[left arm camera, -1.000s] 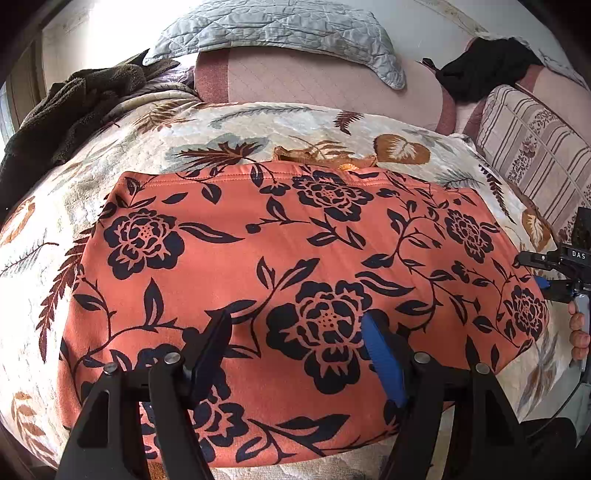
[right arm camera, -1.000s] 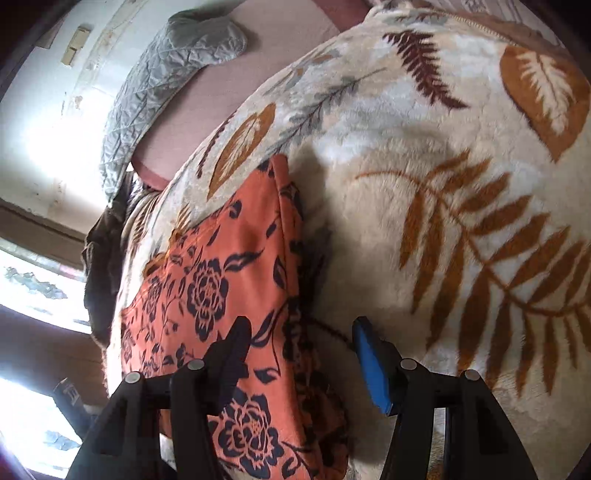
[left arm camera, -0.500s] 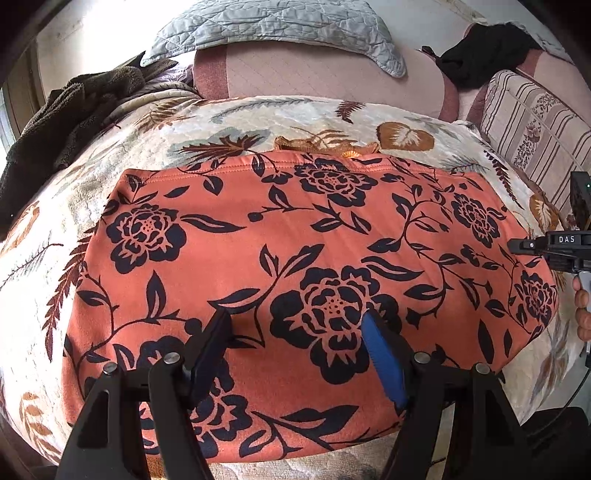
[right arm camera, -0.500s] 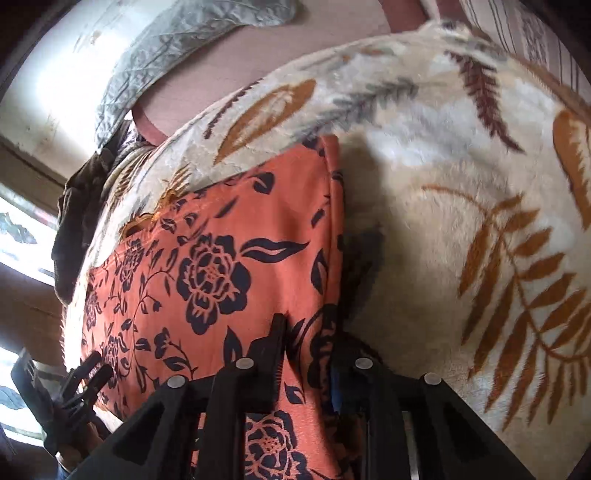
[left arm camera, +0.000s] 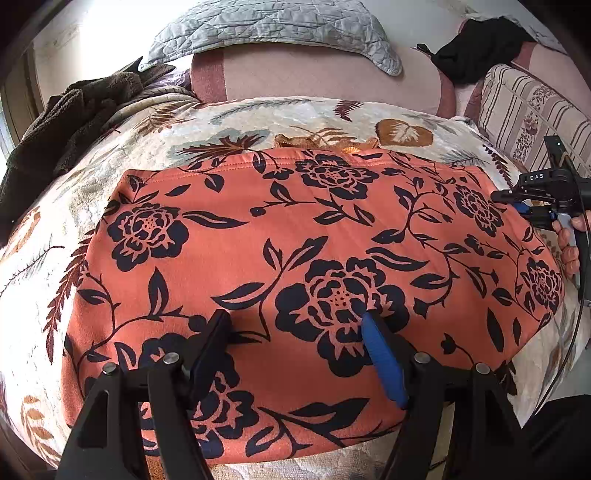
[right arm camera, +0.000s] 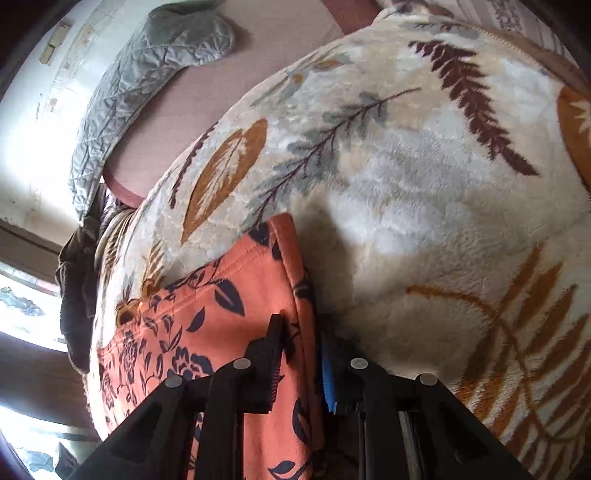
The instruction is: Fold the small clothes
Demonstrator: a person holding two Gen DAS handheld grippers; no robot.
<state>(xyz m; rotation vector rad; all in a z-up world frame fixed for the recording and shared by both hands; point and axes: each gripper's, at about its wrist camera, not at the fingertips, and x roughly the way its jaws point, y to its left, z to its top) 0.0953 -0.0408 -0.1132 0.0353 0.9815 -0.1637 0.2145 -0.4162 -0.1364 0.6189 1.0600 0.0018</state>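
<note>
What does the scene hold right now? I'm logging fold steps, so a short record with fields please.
garment: orange floral cloth, spread flat on the leaf-print blanket
left gripper: open, over the near part of the cloth, nothing between the jaws
right gripper: jaws have just been closing, now clamped on the cloth's right edge
behind: grey quilt; dark clothes
fold: not yet made

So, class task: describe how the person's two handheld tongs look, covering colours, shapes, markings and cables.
The left tongs are black angular plastic with silver round bolt heads; one finger carries a blue pad, the other looks dark. The right tongs match: black frame, silver bolts, a blue pad and a ridged black pad. Seen from the left camera, they bear white letters "DAS" and a thin dark cable trails down.
</note>
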